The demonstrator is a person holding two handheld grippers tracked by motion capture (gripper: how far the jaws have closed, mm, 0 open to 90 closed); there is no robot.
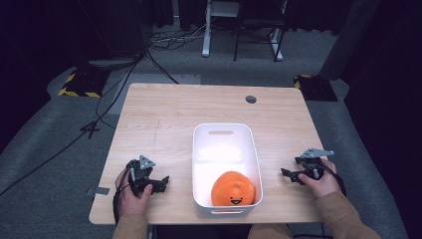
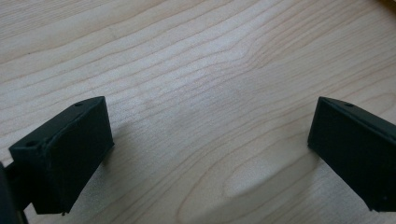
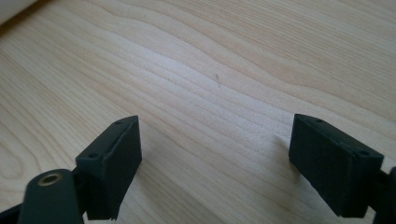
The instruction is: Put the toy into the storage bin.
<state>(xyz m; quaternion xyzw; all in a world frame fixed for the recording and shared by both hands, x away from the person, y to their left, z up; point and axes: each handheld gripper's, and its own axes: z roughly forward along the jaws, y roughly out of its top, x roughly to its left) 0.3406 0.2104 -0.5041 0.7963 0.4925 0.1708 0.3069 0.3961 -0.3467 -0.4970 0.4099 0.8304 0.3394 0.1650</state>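
Observation:
An orange plush ball with a smiling face [image 1: 233, 189] lies in the near end of a white plastic bin [image 1: 221, 130] at the middle of the wooden table. My left gripper [image 1: 161, 181] rests on the table left of the bin, held by a hand, and points toward the bin. My right gripper [image 1: 287, 175] rests on the table right of the bin and points toward it. In the left gripper view the gripper [image 2: 208, 154] is open, with bare wood between its jaws. In the right gripper view the gripper [image 3: 217, 165] is open over bare wood too.
The wooden table [image 1: 164, 114] has a round cable hole [image 1: 251, 99] at its far right. Black cables [image 1: 107, 99] trail over the grey floor to the left. A white desk leg [image 1: 206, 30] and a black chair frame [image 1: 256, 30] stand beyond the table.

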